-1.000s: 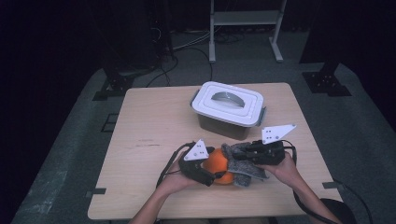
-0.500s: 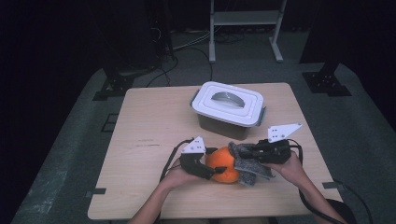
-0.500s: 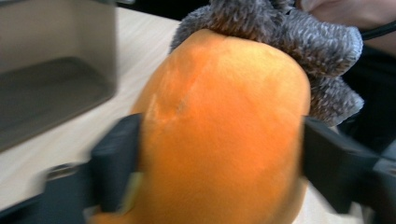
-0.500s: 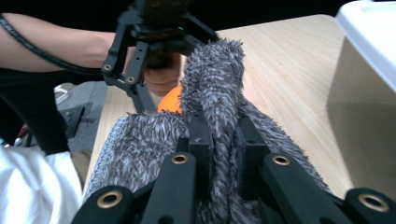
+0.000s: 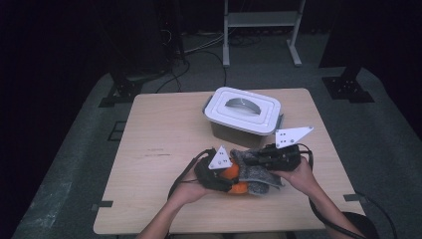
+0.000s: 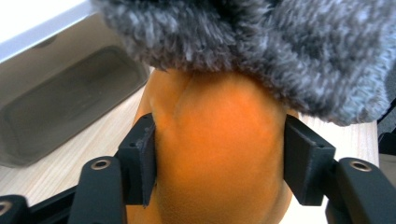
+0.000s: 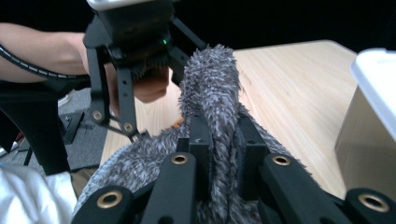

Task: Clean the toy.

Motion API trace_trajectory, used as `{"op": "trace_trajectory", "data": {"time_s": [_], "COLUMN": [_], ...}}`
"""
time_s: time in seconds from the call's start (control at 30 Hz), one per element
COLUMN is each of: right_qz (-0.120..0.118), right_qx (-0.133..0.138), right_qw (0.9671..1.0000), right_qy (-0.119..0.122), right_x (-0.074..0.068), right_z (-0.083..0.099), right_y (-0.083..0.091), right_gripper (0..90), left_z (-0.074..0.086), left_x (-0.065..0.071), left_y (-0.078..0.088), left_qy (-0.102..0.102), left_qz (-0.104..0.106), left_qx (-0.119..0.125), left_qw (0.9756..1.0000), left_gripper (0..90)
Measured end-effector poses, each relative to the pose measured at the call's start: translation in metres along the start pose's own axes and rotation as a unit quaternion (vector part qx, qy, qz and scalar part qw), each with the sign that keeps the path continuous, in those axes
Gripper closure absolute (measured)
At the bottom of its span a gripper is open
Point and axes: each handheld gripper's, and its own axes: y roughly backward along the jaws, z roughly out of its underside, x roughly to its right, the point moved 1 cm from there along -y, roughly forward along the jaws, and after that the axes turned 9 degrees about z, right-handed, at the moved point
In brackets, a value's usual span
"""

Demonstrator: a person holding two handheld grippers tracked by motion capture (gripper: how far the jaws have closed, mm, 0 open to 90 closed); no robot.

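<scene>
writing: none legible | lidded box (image 5: pixel 245 110) unlabelled | orange toy (image 6: pixel 217 154) unmarked

Place: recording lab or studio
Signs: dark surroundings, lone wooden table (image 5: pixel 164 149), floor cables (image 5: pixel 199 47), metal stand (image 5: pixel 261 20), grey carpet (image 5: pixel 74 169)
</scene>
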Motion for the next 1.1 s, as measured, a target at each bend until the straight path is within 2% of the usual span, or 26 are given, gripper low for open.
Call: {"op": "trace_trajectory", "data": {"time_s": [0.03,0.17,0.23,0.3,0.43,0.53,0.57,0.6,0.67,0.77,0.87,0.97,1.03,1.1], "right_qz": [-0.001,-0.007,-0.010,-0.010,-0.010,-0.016,-0.017,-0.017,-0.011,-0.004,-0.012,-0.014,-0.009,-0.008], "right_qx": [-0.008,-0.012,-0.008,-0.008,-0.006,-0.001,-0.001,-0.003,-0.007,-0.004,0.003,-0.007,-0.020,-0.025], "right_qw": [1.0000,0.9997,0.9996,0.9995,0.9991,0.9986,0.9985,0.9985,0.9987,0.9990,0.9993,0.9999,0.9997,0.9997], "right_qy": [-0.002,-0.020,-0.027,-0.030,-0.041,-0.050,-0.053,-0.052,-0.049,-0.044,-0.035,-0.004,0.007,0.001], "right_x": [0.001,0.005,0.008,0.010,0.018,0.022,0.023,0.023,0.023,0.021,0.017,0.006,0.004,0.007], "right_z": [0.006,0.024,0.032,0.036,0.046,0.052,0.053,0.052,0.049,0.039,0.026,0.011,0.010,0.015], "right_y": [-0.001,0.001,0.005,0.008,0.017,0.019,0.019,0.019,0.018,0.016,0.013,0.004,0.001,0.001], "right_gripper": [79.4,79.4,79.4,79.4,79.3,79.3,79.3,79.3,79.2,79.2,79.2,79.2,79.2,79.3], "left_z": [0.003,0.016,0.020,0.023,0.035,0.038,0.038,0.038,0.034,0.024,0.017,0.015,0.018,0.020], "left_x": [-0.001,-0.003,-0.007,-0.013,-0.027,-0.031,-0.031,-0.030,-0.027,-0.018,-0.014,-0.012,-0.014,-0.015], "left_y": [-0.001,-0.006,-0.007,-0.006,-0.006,-0.010,-0.011,-0.011,-0.008,-0.005,-0.003,-0.005,-0.006,-0.007], "left_qy": [-0.001,-0.021,-0.015,-0.013,0.030,0.047,0.047,0.045,0.039,0.026,0.015,0.007,0.012,0.016], "left_qz": [0.004,0.025,0.044,0.044,0.063,0.076,0.078,0.074,0.053,0.033,0.028,0.025,0.027,0.032], "left_qx": [0.004,0.052,0.081,0.094,0.115,0.121,0.116,0.112,0.098,0.074,0.056,0.048,0.055,0.070], "left_qw": [1.0000,0.9981,0.9956,0.9945,0.9910,0.9887,0.9892,0.9900,0.9930,0.9964,0.9979,0.9985,0.9980,0.9969], "left_gripper": [30.7,17.4,14.3,10.5,8.1,7.9,8.5,13.5,28.1,36.5,38.1,37.7,34.4,28.6]}}
